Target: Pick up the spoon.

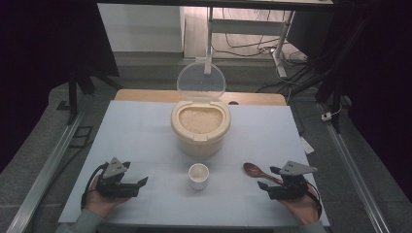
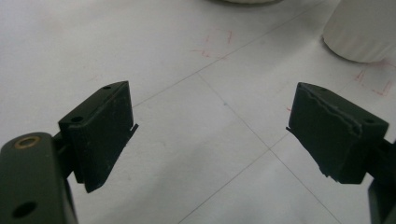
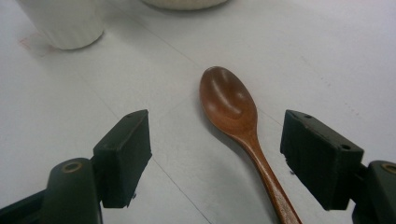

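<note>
A cream rice container (image 1: 200, 127) full of rice stands at the table's middle, its clear lid (image 1: 200, 81) flipped up behind it. In front of it stands a small white cup (image 1: 198, 175), whose side also appears as the white cup (image 2: 362, 30) and the white cup (image 3: 65, 21) in the gripper views. A brown wooden spoon (image 1: 253, 170) lies to the cup's right; the spoon (image 3: 233, 109) has its handle running between my right gripper's jaws. My right gripper (image 3: 215, 154) is open around that handle without touching it. My left gripper (image 2: 210, 135) is open over bare table, left of the cup.
The table (image 1: 141, 131) carries a white cover with faint grid lines. A wooden edge (image 1: 145, 95) shows at the back. Metal rails (image 1: 48, 165) run along both sides, and cables and desk legs (image 1: 279, 53) lie on the floor beyond.
</note>
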